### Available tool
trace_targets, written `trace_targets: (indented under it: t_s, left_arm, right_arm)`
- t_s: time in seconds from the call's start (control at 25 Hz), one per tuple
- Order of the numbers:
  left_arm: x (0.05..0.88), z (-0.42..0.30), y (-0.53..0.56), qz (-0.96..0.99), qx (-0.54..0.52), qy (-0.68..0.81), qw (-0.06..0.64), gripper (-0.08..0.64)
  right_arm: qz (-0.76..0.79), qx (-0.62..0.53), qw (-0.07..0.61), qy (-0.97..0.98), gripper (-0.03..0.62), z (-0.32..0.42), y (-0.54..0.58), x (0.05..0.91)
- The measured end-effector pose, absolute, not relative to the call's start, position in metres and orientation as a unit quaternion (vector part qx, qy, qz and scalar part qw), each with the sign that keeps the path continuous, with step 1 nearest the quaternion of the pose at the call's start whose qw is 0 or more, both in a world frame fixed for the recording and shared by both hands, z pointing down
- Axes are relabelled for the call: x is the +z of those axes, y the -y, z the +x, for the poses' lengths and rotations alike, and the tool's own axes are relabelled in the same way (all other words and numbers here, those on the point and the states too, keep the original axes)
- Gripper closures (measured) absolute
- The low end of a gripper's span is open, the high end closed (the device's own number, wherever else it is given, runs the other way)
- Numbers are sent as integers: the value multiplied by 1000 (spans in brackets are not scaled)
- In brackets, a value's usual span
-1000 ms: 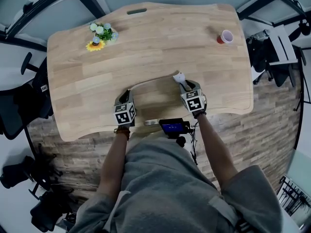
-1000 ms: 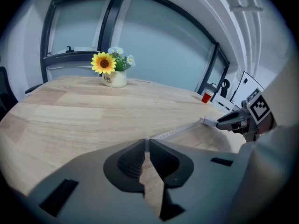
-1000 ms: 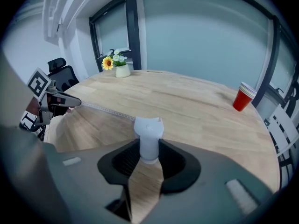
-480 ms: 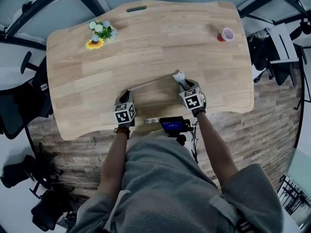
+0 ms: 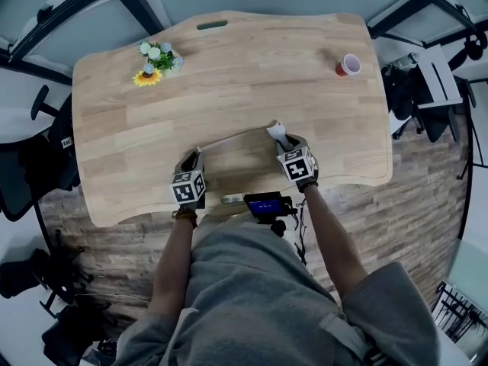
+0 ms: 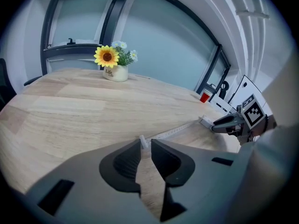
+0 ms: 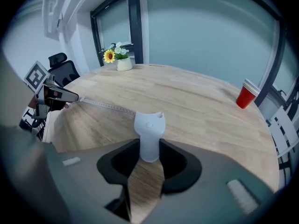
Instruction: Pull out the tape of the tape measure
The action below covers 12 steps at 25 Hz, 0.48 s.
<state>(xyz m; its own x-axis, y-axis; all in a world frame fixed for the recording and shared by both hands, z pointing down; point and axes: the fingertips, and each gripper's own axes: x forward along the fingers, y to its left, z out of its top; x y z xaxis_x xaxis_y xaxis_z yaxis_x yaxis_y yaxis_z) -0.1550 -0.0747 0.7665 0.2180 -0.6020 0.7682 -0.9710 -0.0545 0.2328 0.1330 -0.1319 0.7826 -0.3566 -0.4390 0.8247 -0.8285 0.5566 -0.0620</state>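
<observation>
R gripper (image 7: pixel 149 143) holds white tape-measure case (image 7: pixel 149 127) upright on table (image 5: pixel 229 75); jaws just easing apart, pads touching both case sides. L gripper (image 6: pixel 145 143), left of case, pinches tape (image 6: pixel 172 133) tip; tape runs flat back to case. Flower pot (image 5: pixel 156 58) far beyond case, left.

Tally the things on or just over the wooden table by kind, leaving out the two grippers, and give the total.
Flower pot: 1
Red cup: 1
Tape measure: 1
Total: 3
</observation>
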Motion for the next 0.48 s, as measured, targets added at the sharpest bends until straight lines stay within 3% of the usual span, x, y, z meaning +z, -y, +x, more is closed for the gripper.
trace_targets:
  t_s: [0.48]
  left_arm:
    - [740,-168,92,685,206,605,351,499]
  right_arm:
    - [415,233,382,793,431,140,142,757]
